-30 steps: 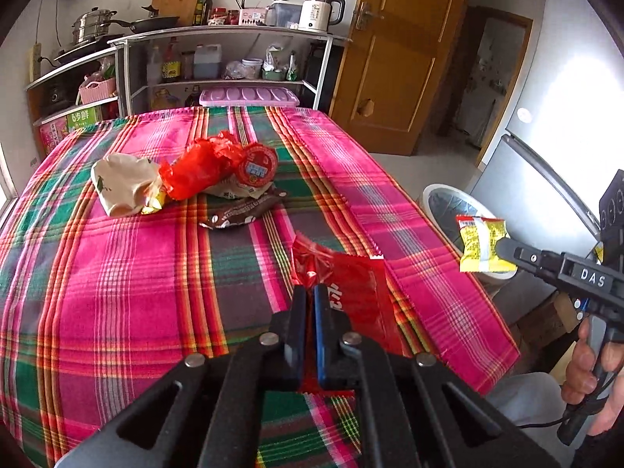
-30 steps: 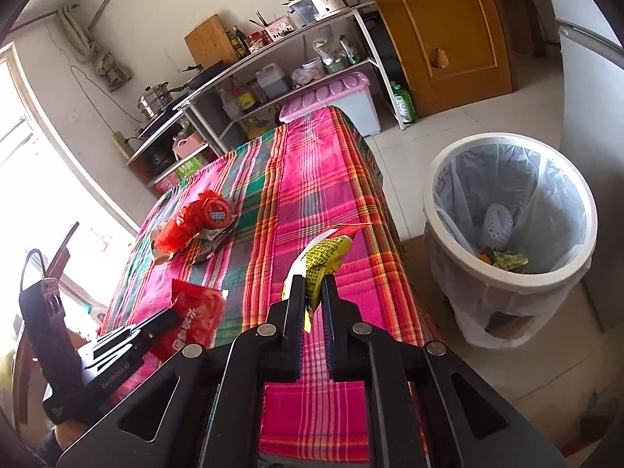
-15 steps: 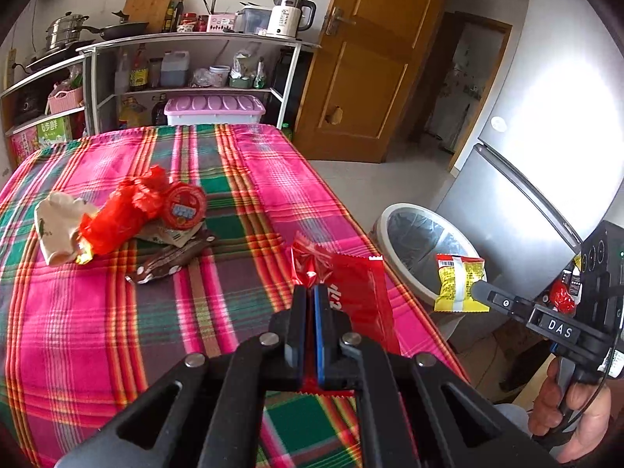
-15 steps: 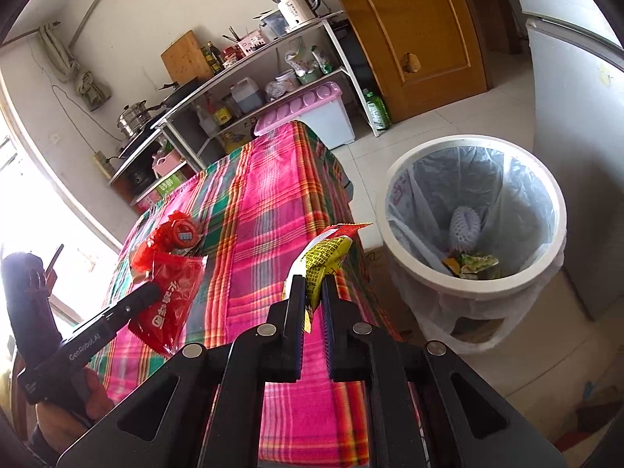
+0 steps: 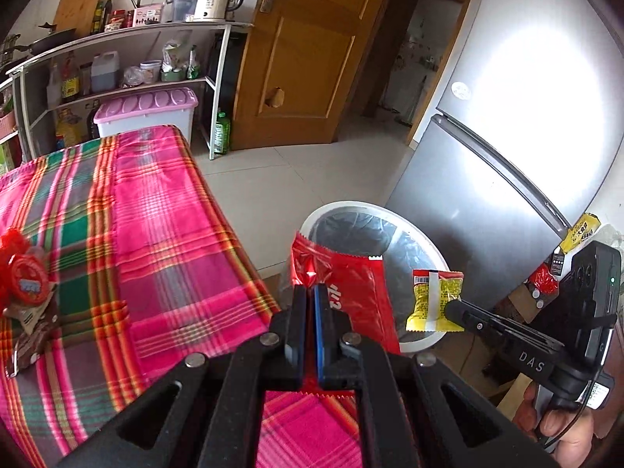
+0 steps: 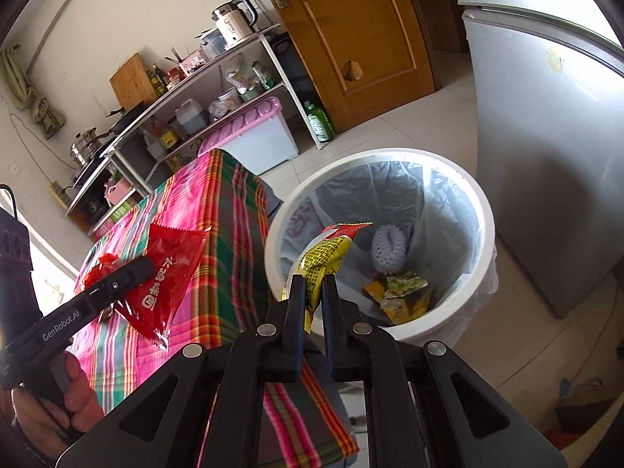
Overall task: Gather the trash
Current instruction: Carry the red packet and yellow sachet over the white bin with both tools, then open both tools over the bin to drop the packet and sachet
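While both carry wrappers:
R tool [image 6: 312,279]: pinching crinkly yellow snack packet [image 6: 325,259]; release w/ white lined bin [image 6: 481,210] directly below.
L tool [image 5: 308,292]: clamping shiny red foil wrapper [image 5: 351,292]; bin ahead, advance first.

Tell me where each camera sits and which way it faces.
Left wrist: sits on the left hand-held gripper, looking past the red wrapper to the trash bin; the right hand shows.
Right wrist: sits on the right hand-held gripper, looking down over the yellow wrapper into the trash bin; the left hand shows.
Shared: bin, both wrappers, plaid tablecloth, door.
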The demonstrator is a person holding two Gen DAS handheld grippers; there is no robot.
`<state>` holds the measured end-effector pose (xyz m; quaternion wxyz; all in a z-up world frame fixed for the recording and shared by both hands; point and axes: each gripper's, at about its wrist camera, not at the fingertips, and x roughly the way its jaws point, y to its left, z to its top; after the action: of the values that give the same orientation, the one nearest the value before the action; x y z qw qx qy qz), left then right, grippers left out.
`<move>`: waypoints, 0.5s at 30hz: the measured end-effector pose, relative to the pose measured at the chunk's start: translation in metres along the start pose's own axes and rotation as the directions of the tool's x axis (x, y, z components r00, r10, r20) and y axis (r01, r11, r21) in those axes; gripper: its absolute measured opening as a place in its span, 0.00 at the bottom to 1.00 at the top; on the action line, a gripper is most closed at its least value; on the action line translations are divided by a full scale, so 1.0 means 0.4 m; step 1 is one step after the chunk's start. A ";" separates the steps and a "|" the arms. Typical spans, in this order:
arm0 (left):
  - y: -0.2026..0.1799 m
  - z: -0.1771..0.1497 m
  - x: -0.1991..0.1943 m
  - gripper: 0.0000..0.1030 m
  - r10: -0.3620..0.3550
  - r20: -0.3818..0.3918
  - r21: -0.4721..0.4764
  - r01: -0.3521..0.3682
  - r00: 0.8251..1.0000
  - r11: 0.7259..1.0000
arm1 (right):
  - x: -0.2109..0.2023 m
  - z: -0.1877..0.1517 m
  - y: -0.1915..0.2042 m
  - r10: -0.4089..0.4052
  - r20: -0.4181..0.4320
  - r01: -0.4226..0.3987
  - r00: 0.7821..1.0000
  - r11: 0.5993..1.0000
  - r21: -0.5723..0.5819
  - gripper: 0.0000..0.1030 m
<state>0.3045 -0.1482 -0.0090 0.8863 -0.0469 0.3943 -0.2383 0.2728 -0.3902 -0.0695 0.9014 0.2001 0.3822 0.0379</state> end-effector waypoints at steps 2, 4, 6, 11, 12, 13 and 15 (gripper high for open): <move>-0.022 0.007 0.034 0.04 -0.007 -0.019 0.006 0.007 1.000 1.000 | 0.010 0.006 -0.025 -0.011 -0.005 0.011 1.000 1.000 0.016 0.08; -0.037 0.018 0.065 0.04 -0.008 -0.034 0.012 0.009 0.999 1.000 | 0.019 0.009 -0.048 -0.021 -0.008 0.021 1.000 0.999 0.031 0.08; -0.052 0.025 0.095 0.04 -0.011 -0.052 0.014 0.011 0.999 1.000 | 0.027 0.009 -0.071 -0.026 -0.014 0.027 1.000 0.998 0.048 0.08; -0.078 0.047 0.168 0.05 -0.009 -0.094 0.007 0.010 0.996 1.000 | 0.044 0.012 -0.118 -0.041 -0.034 0.044 0.999 0.995 0.088 0.09; -0.081 0.047 0.178 0.05 -0.011 -0.097 0.004 0.011 0.995 1.000 | 0.047 0.011 -0.124 -0.041 -0.039 0.045 0.998 0.994 0.097 0.09; -0.083 0.047 0.184 0.05 -0.019 -0.104 0.002 0.019 0.994 1.000 | 0.050 0.010 -0.130 -0.042 -0.042 0.046 0.998 0.994 0.103 0.10; -0.087 0.041 0.187 0.09 -0.027 -0.106 0.000 0.027 0.994 1.000 | 0.048 0.009 -0.134 -0.044 -0.040 0.048 0.998 0.993 0.105 0.12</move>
<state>0.3461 -0.2151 -0.0390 0.8609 -0.0391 0.4399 -0.2527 0.2843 -0.4362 -0.1010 0.8828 0.2380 0.4051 0.0006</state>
